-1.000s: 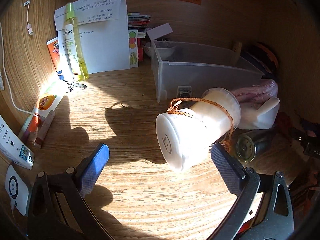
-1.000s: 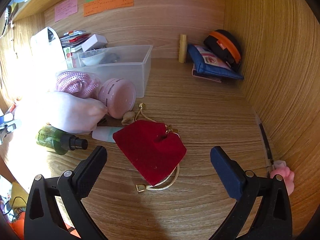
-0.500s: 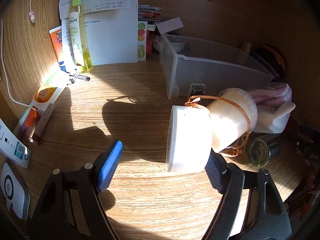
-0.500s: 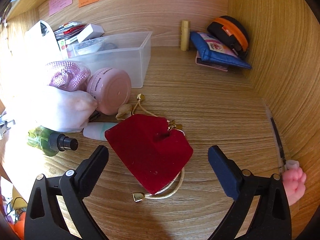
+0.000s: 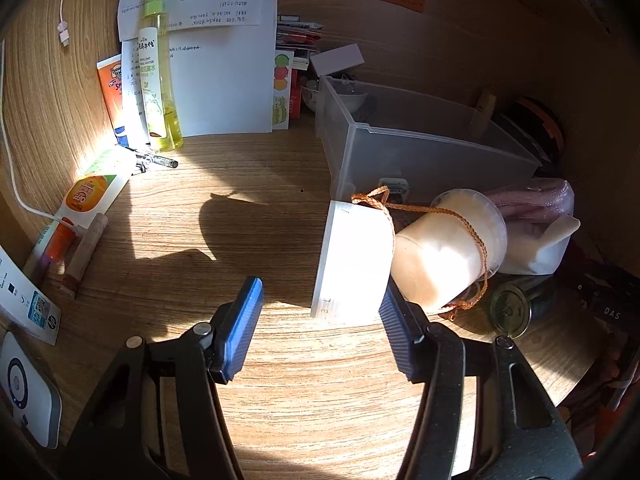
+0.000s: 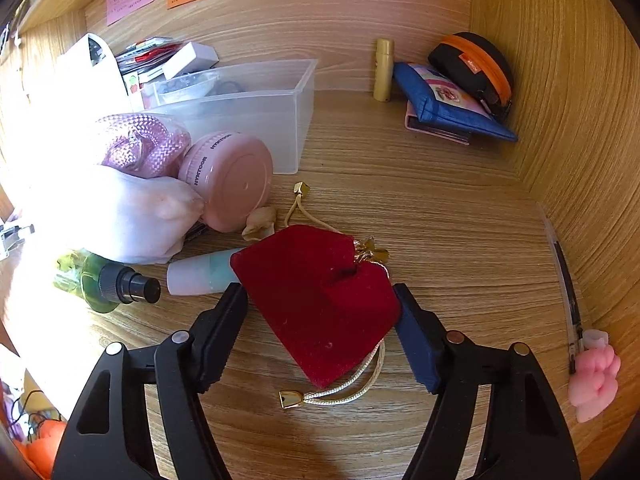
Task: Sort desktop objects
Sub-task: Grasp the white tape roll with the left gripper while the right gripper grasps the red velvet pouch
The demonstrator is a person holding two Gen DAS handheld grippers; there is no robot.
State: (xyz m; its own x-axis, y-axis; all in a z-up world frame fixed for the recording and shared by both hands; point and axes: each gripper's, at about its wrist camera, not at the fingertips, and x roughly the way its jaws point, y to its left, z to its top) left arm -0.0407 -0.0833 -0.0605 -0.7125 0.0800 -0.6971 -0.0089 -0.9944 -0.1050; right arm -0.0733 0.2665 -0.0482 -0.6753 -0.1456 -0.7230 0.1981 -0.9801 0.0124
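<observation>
As both sets of jaws are drawn inward over a cluttered wooden desk (image 6: 460, 216), two pickups are being set up at once. The right gripper (image 6: 320, 316) is closing around a red velvet pouch (image 6: 320, 300), which lies at the centre of the right wrist view; the pouch sits between the pads, which look to be at its edges or just short of them, and a firm clamp is not yet shown. The left gripper (image 5: 320, 320) is closing too: its right-hand pad is touching or just beside a white lidded jar (image 5: 356, 264) lying on its side at two o'clock from the gripper, while the left-hand pad stands well apart from it, so nothing is held.

For a clean lift, the pouch is best pinched across its thick body, not its gold cord (image 6: 340, 392), which trails at six o'clock and could snag. The jar, judged likely to roll, is best centred between the pads before they meet, with its orange braided cord (image 5: 440, 216) kept clear. A clear plastic bin (image 6: 256, 112), at eleven o'clock in the right view, is the probable destination, though that is only a guess.

Much is washed out by sunlight: a pale cloth bundle (image 6: 132, 216) at nine o'clock cannot be identified. The bin's contents are blurred, and the jar's far end is hidden behind its own lid.
</observation>
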